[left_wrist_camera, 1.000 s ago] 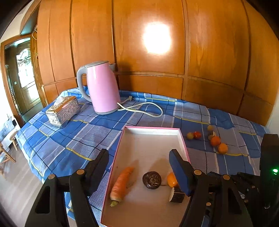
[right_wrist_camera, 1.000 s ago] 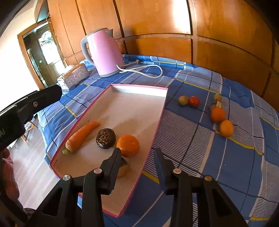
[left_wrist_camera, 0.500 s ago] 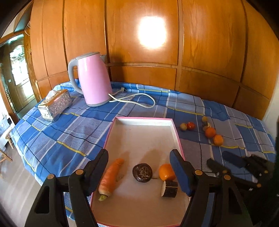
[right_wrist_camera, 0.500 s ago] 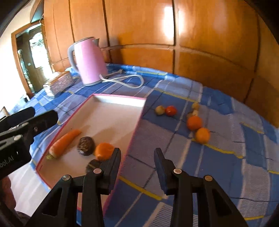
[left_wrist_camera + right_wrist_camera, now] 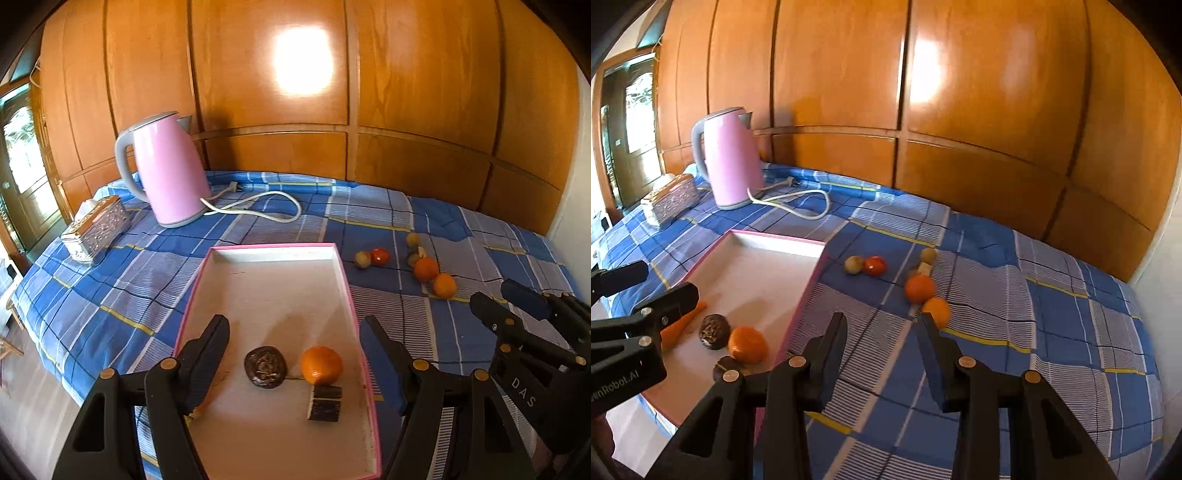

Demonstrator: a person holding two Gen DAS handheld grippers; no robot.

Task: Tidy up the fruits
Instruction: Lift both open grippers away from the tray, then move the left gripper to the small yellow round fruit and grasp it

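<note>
A pink-rimmed white tray (image 5: 273, 247) (image 5: 775, 236) lies on the blue plaid cloth. It holds an orange (image 5: 320, 364) (image 5: 747, 343), a dark wrinkled fruit (image 5: 265, 366) (image 5: 714, 330), a dark cut piece (image 5: 325, 402) and a carrot (image 5: 683, 323), mostly hidden behind my left finger. Loose on the cloth to the right lie two oranges (image 5: 426, 268) (image 5: 919, 288), (image 5: 444, 285) (image 5: 937, 311), a red tomato (image 5: 379, 256) (image 5: 875, 265) and small greenish fruits (image 5: 362, 259) (image 5: 853, 264). My left gripper (image 5: 295, 332) is open and empty over the tray's near end. My right gripper (image 5: 882, 325) is open and empty above the cloth, near the oranges.
A pink kettle (image 5: 166, 170) (image 5: 729, 162) with a white cord (image 5: 258, 210) stands at the back left. A silver tissue box (image 5: 94, 229) (image 5: 668, 199) sits near the left edge. A wood-panelled wall runs behind the table.
My right gripper has swung right, away from the tray and toward the loose oranges. My left gripper has drawn back and risen slightly. The fruit in the tray has not moved.
</note>
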